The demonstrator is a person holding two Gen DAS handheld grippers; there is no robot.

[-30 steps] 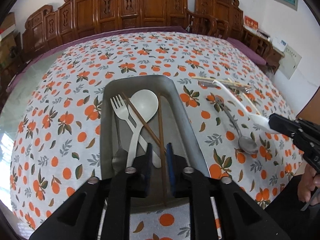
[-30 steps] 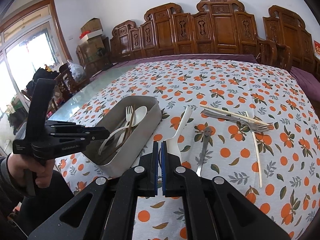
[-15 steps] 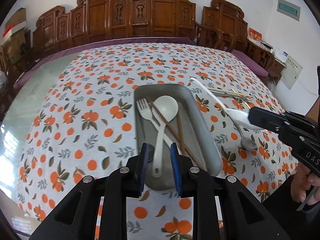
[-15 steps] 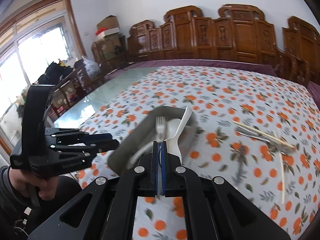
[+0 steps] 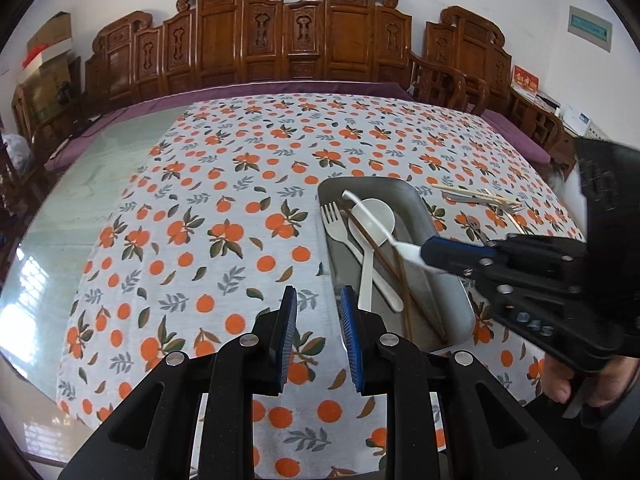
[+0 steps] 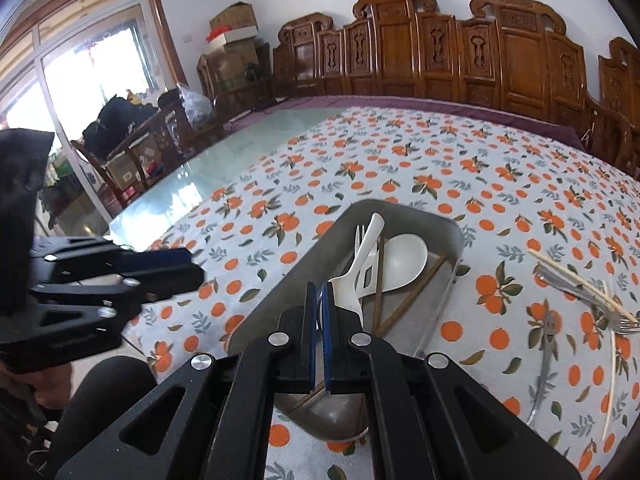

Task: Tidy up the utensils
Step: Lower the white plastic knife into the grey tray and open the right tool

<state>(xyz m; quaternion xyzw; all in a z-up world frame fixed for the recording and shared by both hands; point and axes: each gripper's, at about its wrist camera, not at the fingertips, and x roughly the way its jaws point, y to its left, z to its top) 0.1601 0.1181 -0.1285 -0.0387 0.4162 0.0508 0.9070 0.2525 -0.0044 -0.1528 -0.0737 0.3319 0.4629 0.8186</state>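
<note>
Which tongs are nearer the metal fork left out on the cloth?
Right. The right tongs hold a white spoon over the tray, beside the fork; the left tongs sit beyond the tray's far side.

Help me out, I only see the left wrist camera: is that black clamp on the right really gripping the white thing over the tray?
Observer: Yes. In the right wrist view the right gripper is shut on the white utensil at its wide end, handle pointing away over the tray.
Operator: Anything lying on the cloth behind that clamp?
Observer: A metal spoon and a lone pale chopstick, on the cloth beside the tray.
</note>
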